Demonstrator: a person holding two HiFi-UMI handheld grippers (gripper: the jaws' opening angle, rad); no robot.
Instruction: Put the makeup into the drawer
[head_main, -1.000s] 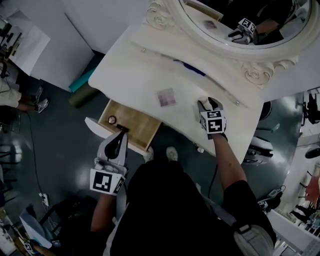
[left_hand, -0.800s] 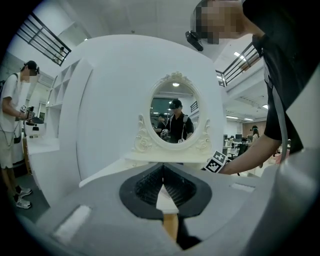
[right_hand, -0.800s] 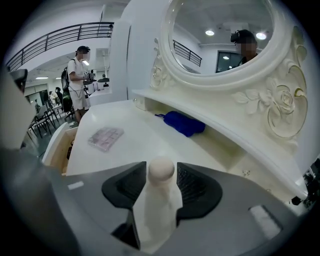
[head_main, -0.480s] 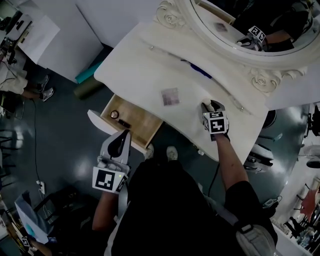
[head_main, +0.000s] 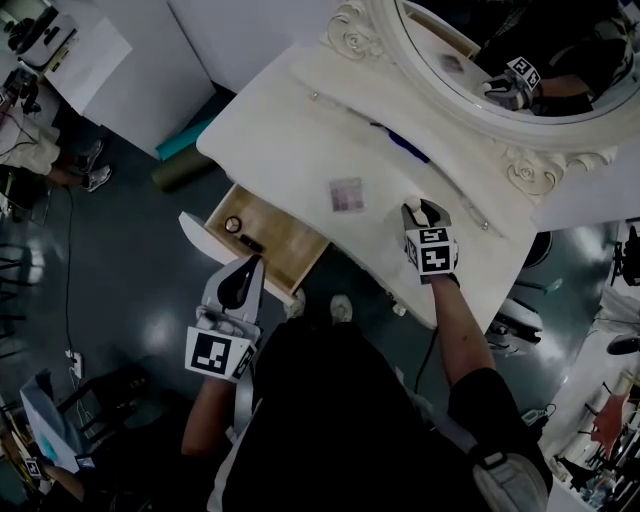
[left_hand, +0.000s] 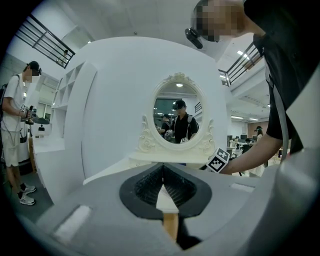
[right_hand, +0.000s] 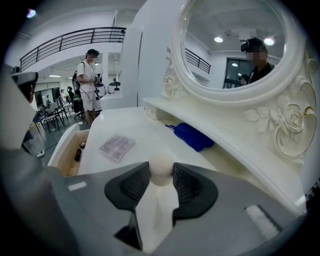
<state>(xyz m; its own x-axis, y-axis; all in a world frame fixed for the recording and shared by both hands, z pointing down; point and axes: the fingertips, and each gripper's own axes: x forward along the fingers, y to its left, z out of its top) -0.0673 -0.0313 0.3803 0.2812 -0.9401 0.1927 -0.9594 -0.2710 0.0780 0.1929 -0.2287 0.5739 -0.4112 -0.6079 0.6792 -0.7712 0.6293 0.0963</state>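
Makeup in hand: a cream, rounded soft sponge (right_hand: 161, 169), up at the right end of the white dressing table (head_main: 285, 150), well apart from the open wooden drawer (head_main: 285, 245).
Right gripper (right_hand: 161, 182): its jaws have just been closing, and the pad tips now pinch the sponge.
Left gripper (left_hand: 163, 187): jaws together, nothing in them, just before the drawer front.
Handling: I judge the sponge light and squashy. It should deform rather than slip, so I'd pinch gently across its widest part.
Other makeup: a flat square eyeshadow palette (head_main: 346, 194) lies mid-table. It is probably stiff and slick, so I'd take it by an edge.
Views: only the right gripper view shows the sponge clearly. Only the head view shows where both grippers stand relative to the drawer.
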